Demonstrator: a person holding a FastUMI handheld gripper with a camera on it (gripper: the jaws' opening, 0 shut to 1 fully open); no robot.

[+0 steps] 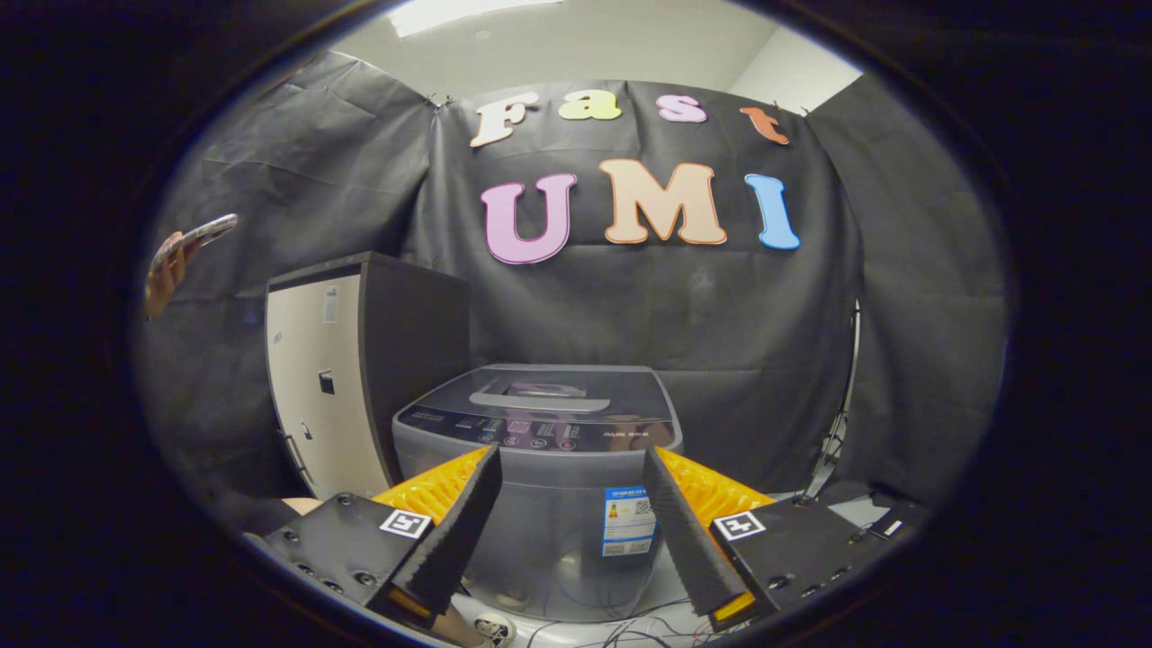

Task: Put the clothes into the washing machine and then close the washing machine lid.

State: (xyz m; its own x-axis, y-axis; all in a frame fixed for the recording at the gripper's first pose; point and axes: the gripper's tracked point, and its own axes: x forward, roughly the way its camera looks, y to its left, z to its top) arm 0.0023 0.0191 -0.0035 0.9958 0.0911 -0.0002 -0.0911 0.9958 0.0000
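Observation:
A grey top-loading washing machine (540, 468) stands straight ahead, beyond my fingers, with its dark lid (549, 396) lying flat and shut. A control panel runs along the lid's front edge. My gripper (571, 454) is open, its two fingers spread wide and framing the machine's front, with nothing held between them. I am some distance back from the machine and about level with its top. No clothes show ahead of the fingers.
A tall cabinet (333, 387) with a pale door and dark sides stands left of the machine. A person's hand (166, 270) holds a phone farther left. Cables (630, 630) lie on the floor in front of the machine. A thin stand (841, 423) leans right of it.

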